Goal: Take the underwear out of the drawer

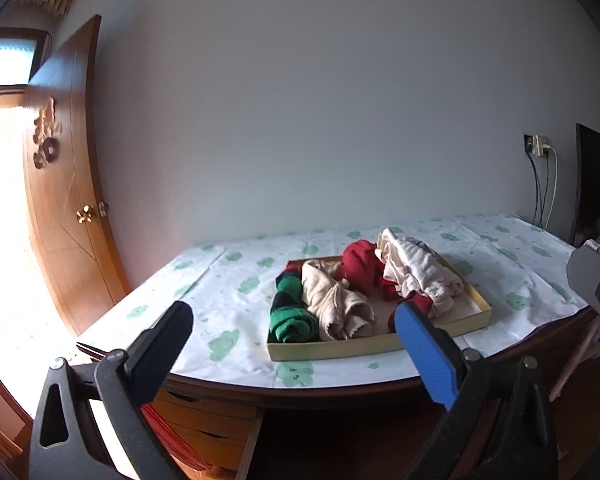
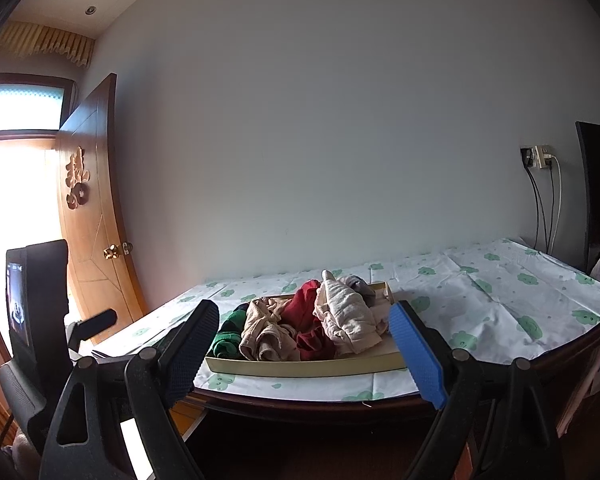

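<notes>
Cloth (image 1: 236, 300) with green prints is covering the table (image 2: 572, 356). Door (image 1: 66, 184) is standing open at left, brass knob (image 2: 111, 252) showing, daylight coming in beside it. Socket (image 2: 536, 157) is sitting on the wall (image 1: 320, 100) at right, cables (image 2: 544, 208) hanging down from it. Dark screen (image 2: 598, 192) is standing at far right

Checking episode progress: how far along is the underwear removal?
Nothing looks done: green, beige, red and cream garments all sit in the shallow drawer tray on the table. In hand: nothing; left gripper and right gripper open, short of it. Left: every removal.
</notes>
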{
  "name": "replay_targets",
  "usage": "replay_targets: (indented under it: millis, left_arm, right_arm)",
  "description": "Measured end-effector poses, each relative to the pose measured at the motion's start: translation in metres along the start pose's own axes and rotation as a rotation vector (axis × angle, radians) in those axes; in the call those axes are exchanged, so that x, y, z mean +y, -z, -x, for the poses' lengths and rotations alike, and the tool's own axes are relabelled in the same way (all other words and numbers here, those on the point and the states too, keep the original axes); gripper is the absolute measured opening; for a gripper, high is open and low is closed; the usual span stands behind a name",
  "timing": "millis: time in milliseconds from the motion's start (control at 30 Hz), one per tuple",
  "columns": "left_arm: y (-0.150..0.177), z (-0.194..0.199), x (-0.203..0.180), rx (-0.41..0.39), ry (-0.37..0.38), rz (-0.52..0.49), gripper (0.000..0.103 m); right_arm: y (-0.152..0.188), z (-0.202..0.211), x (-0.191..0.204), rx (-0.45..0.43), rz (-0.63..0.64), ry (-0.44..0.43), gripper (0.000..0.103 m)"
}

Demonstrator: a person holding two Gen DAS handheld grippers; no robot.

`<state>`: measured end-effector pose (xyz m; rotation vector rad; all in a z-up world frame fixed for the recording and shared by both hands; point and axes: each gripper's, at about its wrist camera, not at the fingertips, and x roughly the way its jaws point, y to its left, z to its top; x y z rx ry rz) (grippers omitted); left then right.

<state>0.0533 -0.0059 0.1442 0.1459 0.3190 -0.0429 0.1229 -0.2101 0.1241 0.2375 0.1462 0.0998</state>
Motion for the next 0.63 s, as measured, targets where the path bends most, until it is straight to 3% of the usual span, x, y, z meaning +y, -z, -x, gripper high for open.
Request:
replay_targets:
  millis: [267,400,633]
  left_arm:
    - [-0.0002,0.0007,-0.0012,0.017,0.039,0.010,0.103]
    - [0.0016,-0.0035,-0.0018,0.051,0.094,0.026,0.103]
    - [0.0023,-0.0060,-0.0028,0.056,0.061,0.027,0.103]
  right_arm:
    - [-0.0008,0.0028,-0.0016,-0.007,-0.011,0.008,0.089]
    - [-0.0007,0.0024,-0.0023,-0.005,-0.015,0.007,0.089]
    - [0.0011,0.0020,-0.0017,0.001,-0.021,0.009,0.089]
